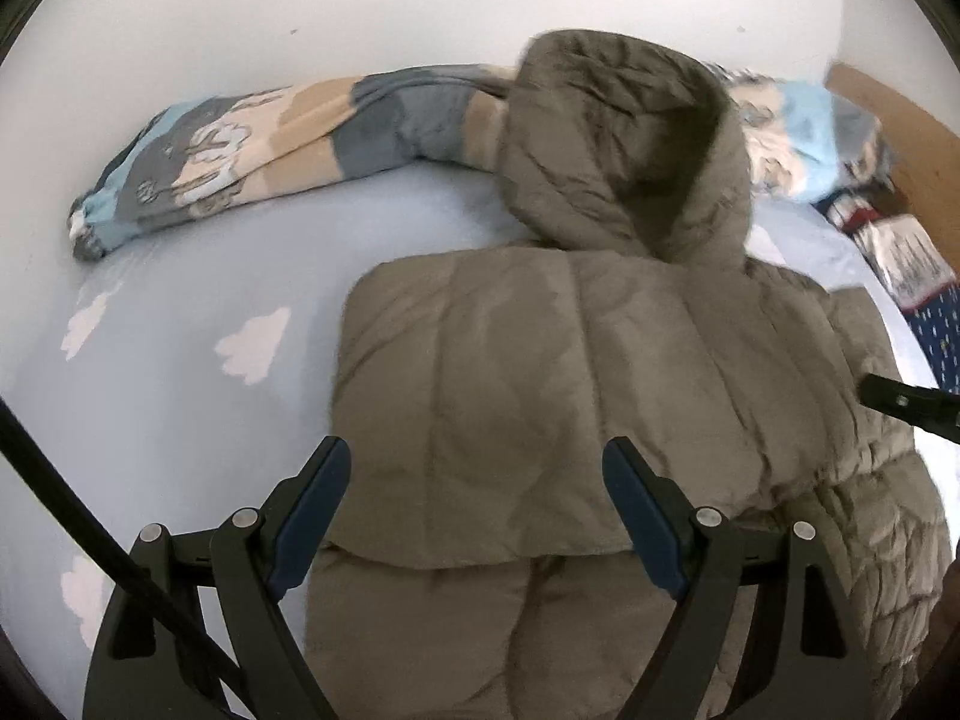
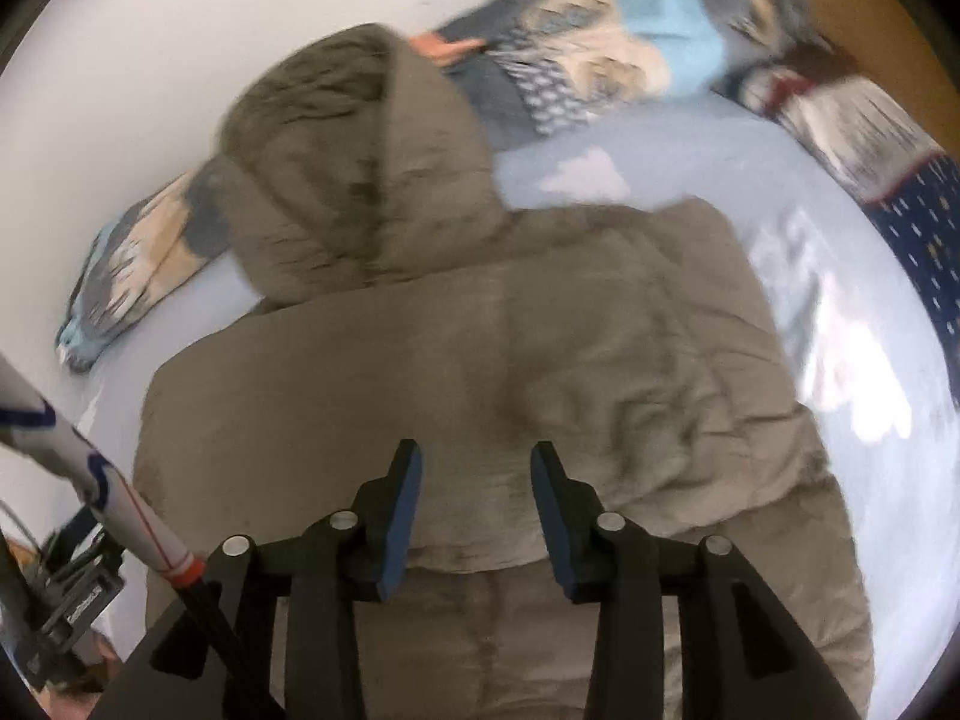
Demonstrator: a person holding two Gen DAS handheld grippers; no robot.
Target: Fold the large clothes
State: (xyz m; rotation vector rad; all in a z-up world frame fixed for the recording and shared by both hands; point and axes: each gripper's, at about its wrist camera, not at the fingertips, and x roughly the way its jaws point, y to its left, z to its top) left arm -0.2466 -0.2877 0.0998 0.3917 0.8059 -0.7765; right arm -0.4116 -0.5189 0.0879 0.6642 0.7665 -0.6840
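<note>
A taupe puffer jacket [image 1: 540, 396] is seen lying on a pale blue sheet [image 1: 180, 420] with white cloud prints, filling the centre and lower half of both views. Its hood [image 1: 624, 144] is laid toward the top of the frame, against the white wall [image 1: 360, 0]. A folded-over panel is seen across the middle of the jacket, its lower edge running just beyond the fingertips in both views.

The left gripper [image 1: 477, 516] is shown at the lower centre of the left wrist view with jaws spread wide apart, nothing clamped between the blue pads [image 1: 312, 516]; the jacket fold is seen in the gap between them, contact cannot be told. The right gripper [image 2: 477, 516] is shown at the lower centre of the right wrist view, jaws parted but narrower, nothing gripped; jacket fabric is visible through the gap. The right view is blurred.

A rolled patterned blanket [image 1: 270, 138] in blue, grey and beige is laid along the wall, upper left of the left view, behind the hood. Further bedding, dark blue with white marks [image 2: 918, 240], is seen at the right edge. A wooden headboard [image 1: 900, 138] is seen at upper right. A black cable [image 1: 78, 516] is crossed over the lower left of the left view.
</note>
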